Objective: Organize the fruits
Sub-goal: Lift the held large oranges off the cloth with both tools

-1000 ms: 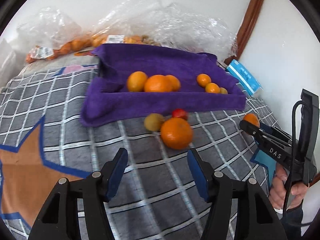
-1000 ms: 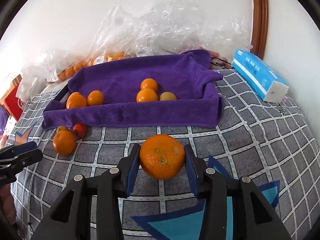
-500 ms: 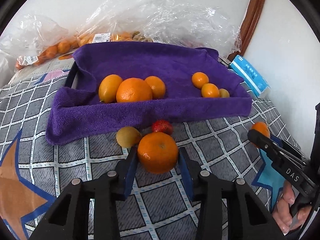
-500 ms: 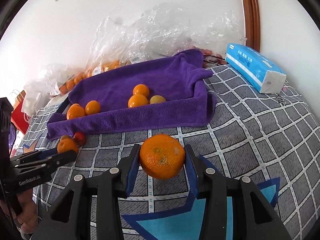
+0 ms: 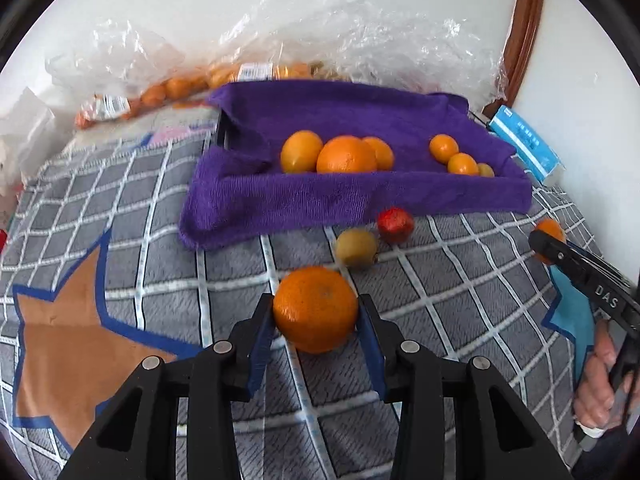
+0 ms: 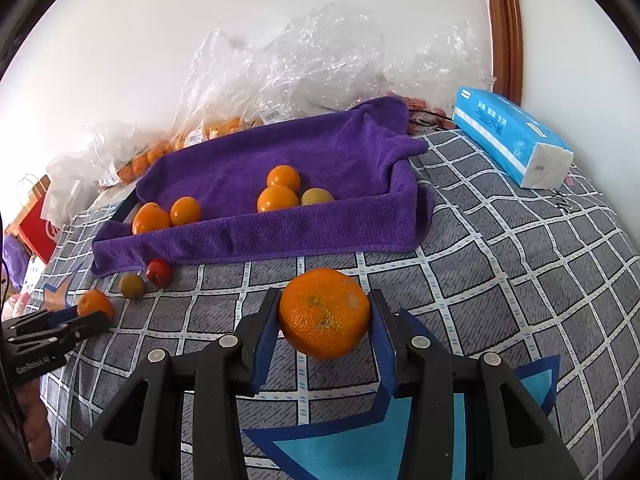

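Left gripper (image 5: pixel 316 318) jaws clamped on orange (image 5: pixel 315 308) | right gripper (image 6: pixel 324 322) jaws clamped on second orange (image 6: pixel 324 313) | purple tray (image 6: pixel 256 232) with more fruit beyond both jaws | green fruit (image 5: pixel 355 247), red fruit (image 5: pixel 395 225) just ahead of left jaws on bed (image 5: pixel 120 216)

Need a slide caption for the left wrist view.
Left gripper grips an orange on the checked bedspread, near the purple towel-lined tray.

A blue tissue pack (image 6: pixel 510 136) is lying on my checked grey bedspread (image 6: pixel 520 248), near the wooden door frame (image 6: pixel 505 28). Crumpled clear plastic bags (image 6: pixel 320 64) are piling against the white wall (image 6: pixel 200 20). A red paper bag (image 6: pixel 38 224) is standing at the bed's far left edge.
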